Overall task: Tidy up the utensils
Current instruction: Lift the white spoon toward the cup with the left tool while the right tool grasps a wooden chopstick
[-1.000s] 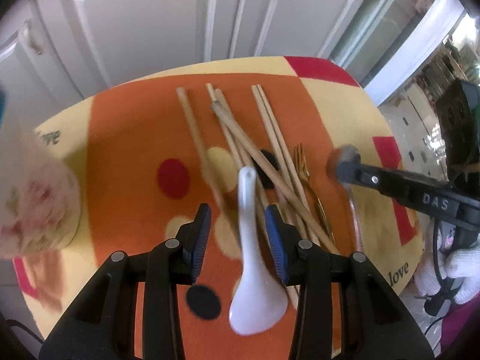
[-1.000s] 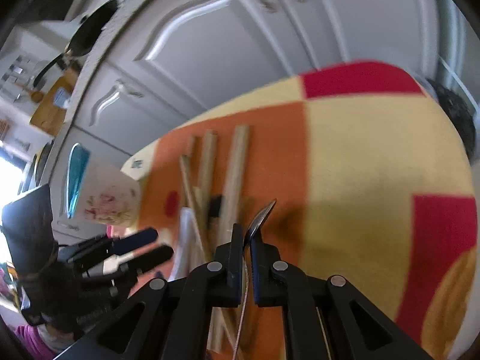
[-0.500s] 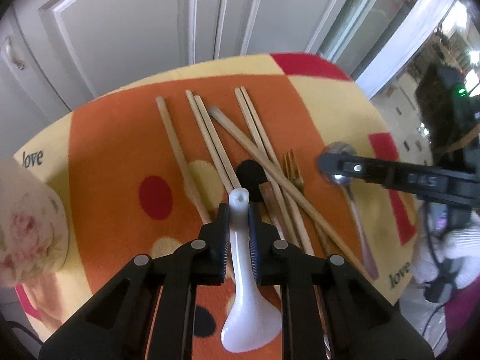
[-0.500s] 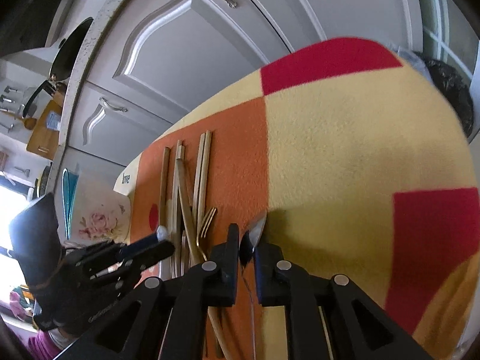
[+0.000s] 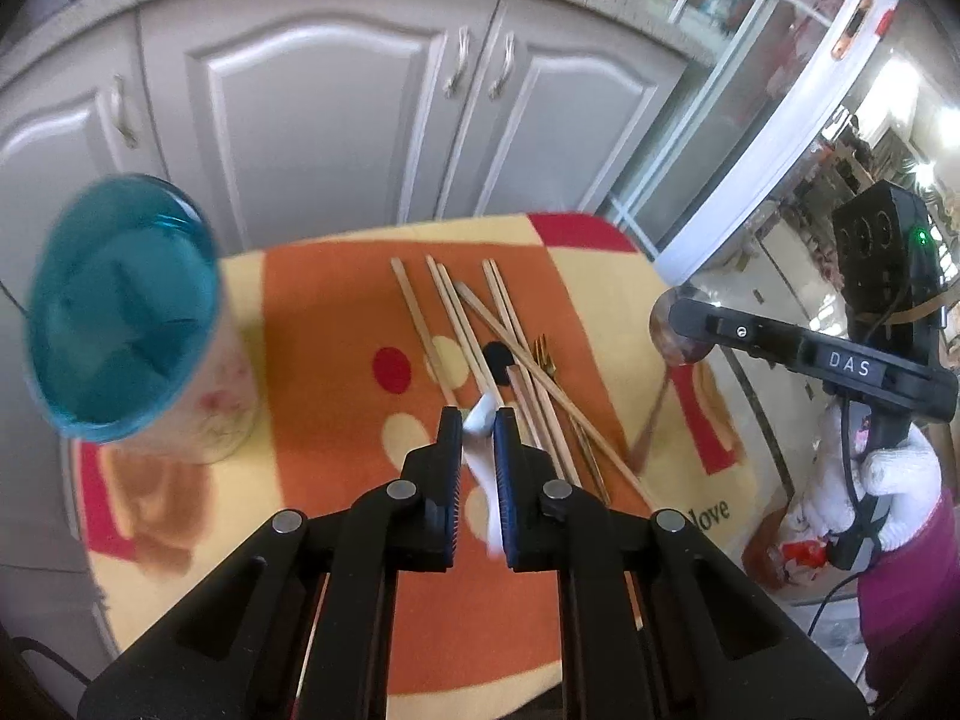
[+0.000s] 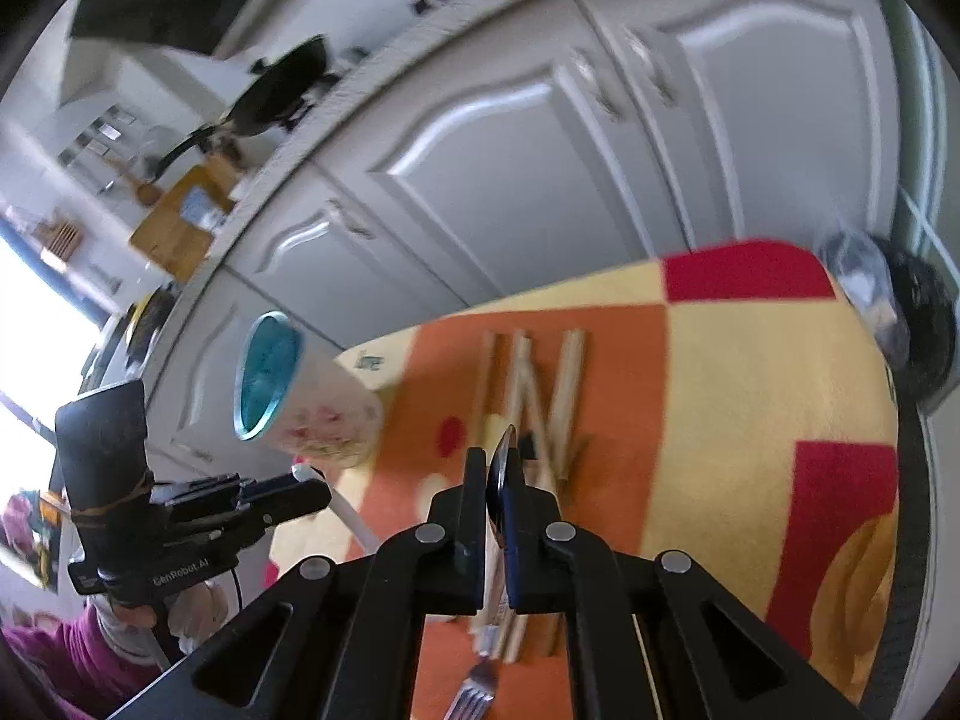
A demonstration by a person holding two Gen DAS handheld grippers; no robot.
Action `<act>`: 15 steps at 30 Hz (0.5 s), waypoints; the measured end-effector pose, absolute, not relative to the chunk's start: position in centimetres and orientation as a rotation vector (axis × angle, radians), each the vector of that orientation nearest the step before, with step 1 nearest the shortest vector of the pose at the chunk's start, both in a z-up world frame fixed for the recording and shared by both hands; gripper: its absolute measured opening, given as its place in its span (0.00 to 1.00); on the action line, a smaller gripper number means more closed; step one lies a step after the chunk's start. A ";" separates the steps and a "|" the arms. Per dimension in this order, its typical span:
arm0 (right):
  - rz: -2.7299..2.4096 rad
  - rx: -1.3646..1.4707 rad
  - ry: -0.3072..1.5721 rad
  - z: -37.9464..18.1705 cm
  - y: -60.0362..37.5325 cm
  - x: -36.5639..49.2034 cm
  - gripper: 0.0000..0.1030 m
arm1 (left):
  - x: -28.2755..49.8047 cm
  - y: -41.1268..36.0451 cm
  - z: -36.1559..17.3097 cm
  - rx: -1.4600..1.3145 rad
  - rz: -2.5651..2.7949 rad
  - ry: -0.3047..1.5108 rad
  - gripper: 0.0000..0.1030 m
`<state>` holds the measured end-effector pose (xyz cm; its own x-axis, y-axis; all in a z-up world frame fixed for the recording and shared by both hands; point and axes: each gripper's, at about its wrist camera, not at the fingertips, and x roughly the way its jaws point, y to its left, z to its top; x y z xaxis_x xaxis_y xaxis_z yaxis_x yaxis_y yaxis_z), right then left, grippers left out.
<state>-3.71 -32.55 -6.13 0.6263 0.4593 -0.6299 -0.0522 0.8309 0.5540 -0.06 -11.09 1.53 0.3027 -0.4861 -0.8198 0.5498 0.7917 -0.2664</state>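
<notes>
White spoon (image 5: pixel 480 420) handle forward; metal spoon (image 6: pixel 501 474) bowl forward.

grey panelled cabinet doors (image 5: pixel 336 120) behind, bright window (image 6: pixel 36 324) at left

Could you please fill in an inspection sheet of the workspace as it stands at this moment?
Surface: small table under an orange, yellow and red cloth with spots.
Job's things: wooden chopsticks lie loose and crossing mid-cloth; gold fork beside them; cup with a blue interior stands upright at the left edge.
Clutter: nothing seen.
Grippers: left gripper is shut on the white ceramic spoon, lifted off the cloth; right gripper is shut on the metal spoon, also lifted.
Cables: black cable hangs by the gloved right hand.
Surroundings: grey cabinet doors behind; pan on the counter.
</notes>
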 end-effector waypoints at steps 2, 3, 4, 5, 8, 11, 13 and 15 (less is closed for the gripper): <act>0.328 0.498 0.837 -5.1 -31.8 -4.3 0.04 | -0.3 -10.2 2.3 0.062 -0.678 1.052 0.06; 0.336 0.493 0.829 -4.8 -31.7 -4.8 0.03 | -0.4 -9.6 2.9 0.054 -0.675 1.044 0.06; 0.350 0.489 0.817 -4.0 -31.1 -4.8 0.03 | -0.6 -8.9 3.8 0.043 -0.674 1.031 0.06; 0.362 0.489 0.810 -3.4 -30.5 -4.7 0.03 | -0.6 -8.8 4.3 0.038 -0.674 1.022 0.06; 0.414 0.498 0.767 -1.3 -28.9 -4.4 0.03 | -0.9 -6.3 7.7 0.023 -0.662 0.969 0.06; 0.451 0.451 0.717 1.2 -26.8 -3.9 0.03 | -0.9 -3.6 10.6 -0.003 -0.653 0.948 0.06; 0.466 0.420 0.698 2.5 -25.5 -3.4 0.03 | -0.8 -2.6 11.3 -0.003 -0.628 0.930 0.06; 0.467 0.393 0.702 2.9 -24.7 -2.9 0.03 | -0.9 -1.5 11.7 -0.005 -0.611 0.921 0.06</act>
<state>-2.92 -24.73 2.86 0.6698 0.5306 -0.5194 -0.2742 0.8268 0.4911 -0.88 -1.50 11.70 0.4490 -0.4963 -0.7430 0.4918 0.8315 -0.2582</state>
